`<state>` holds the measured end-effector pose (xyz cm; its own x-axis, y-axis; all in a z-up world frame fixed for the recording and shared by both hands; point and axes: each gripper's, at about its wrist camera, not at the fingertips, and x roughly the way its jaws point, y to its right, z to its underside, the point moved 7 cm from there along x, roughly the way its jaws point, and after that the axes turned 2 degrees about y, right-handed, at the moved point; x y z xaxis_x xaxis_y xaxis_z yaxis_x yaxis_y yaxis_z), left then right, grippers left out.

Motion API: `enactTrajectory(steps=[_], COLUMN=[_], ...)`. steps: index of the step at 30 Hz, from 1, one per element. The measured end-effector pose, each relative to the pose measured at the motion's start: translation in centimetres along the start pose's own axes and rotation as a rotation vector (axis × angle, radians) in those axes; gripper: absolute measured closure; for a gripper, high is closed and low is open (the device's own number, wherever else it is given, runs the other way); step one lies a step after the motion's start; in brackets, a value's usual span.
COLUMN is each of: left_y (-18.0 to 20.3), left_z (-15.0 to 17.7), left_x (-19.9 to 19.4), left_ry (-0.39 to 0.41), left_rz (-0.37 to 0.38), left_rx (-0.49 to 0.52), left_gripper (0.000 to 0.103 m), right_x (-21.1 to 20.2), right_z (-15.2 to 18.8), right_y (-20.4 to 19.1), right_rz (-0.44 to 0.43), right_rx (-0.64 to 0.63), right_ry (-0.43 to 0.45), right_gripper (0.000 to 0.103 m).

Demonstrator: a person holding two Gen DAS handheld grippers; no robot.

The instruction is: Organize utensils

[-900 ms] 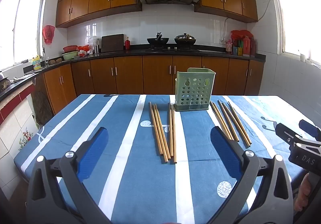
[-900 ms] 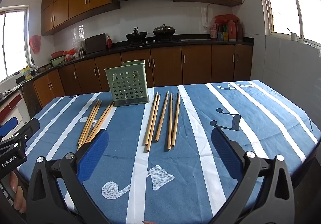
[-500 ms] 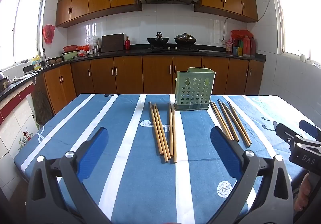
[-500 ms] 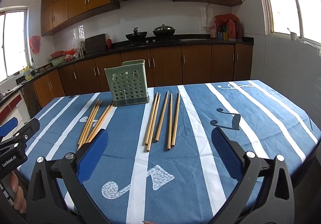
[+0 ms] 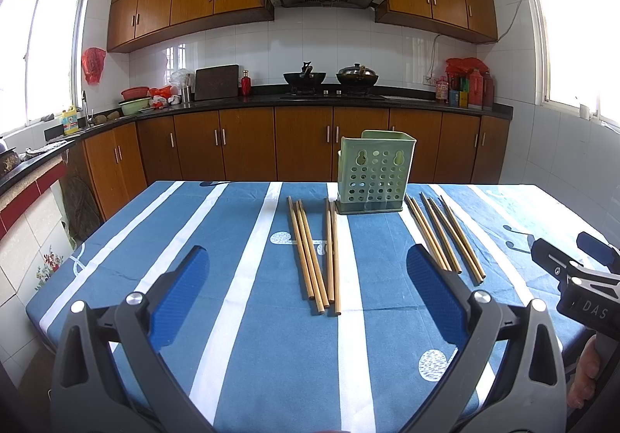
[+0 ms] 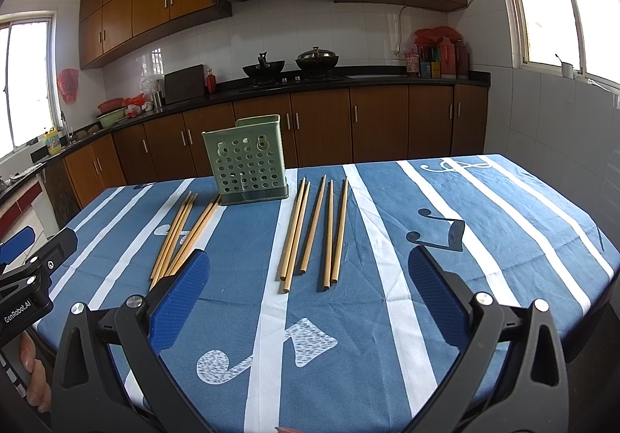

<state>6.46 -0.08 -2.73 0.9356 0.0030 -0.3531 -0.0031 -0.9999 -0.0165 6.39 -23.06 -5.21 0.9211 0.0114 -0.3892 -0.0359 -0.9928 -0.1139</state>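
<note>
A pale green perforated utensil holder point(image 5: 374, 172) point(image 6: 248, 161) stands upright at the table's far side. Two groups of several wooden chopsticks lie flat in front of it. The left group point(image 5: 314, 256) point(image 6: 182, 233) lies ahead of my left gripper point(image 5: 308, 270). The right group point(image 5: 445, 237) point(image 6: 312, 233) lies ahead of my right gripper point(image 6: 310, 270). Both grippers hover over the near table edge, open wide with nothing between the blue pads. Each gripper shows at the other view's edge, held by a hand.
The table wears a blue cloth with white stripes point(image 5: 240, 262) point(image 6: 445, 208). Kitchen counters and wooden cabinets point(image 5: 248, 146) run behind it, with woks on the stove. The table's edges fall away at left and right.
</note>
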Motion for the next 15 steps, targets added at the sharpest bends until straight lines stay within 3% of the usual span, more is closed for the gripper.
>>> enactTrajectory(steps=[8,11,15], left_y=[-0.1,-0.7,-2.0], left_z=[0.1,0.4,1.6], left_x=[0.3,2.1,5.2], left_ry=[-0.015,-0.062,-0.183], left_rz=[-0.005,-0.039,-0.09], left_rx=[-0.005,-0.005,-0.022], left_gripper=[0.004,0.004,0.004], right_x=[0.4,1.2,4.3], right_z=[0.1,0.5,0.7], right_y=[0.3,0.5,2.5], right_rz=[-0.002,-0.001,0.051], right_rx=[0.008,0.021,0.053], right_ry=[-0.014,-0.043,-0.151], right_gripper=[0.002,0.002,0.002])
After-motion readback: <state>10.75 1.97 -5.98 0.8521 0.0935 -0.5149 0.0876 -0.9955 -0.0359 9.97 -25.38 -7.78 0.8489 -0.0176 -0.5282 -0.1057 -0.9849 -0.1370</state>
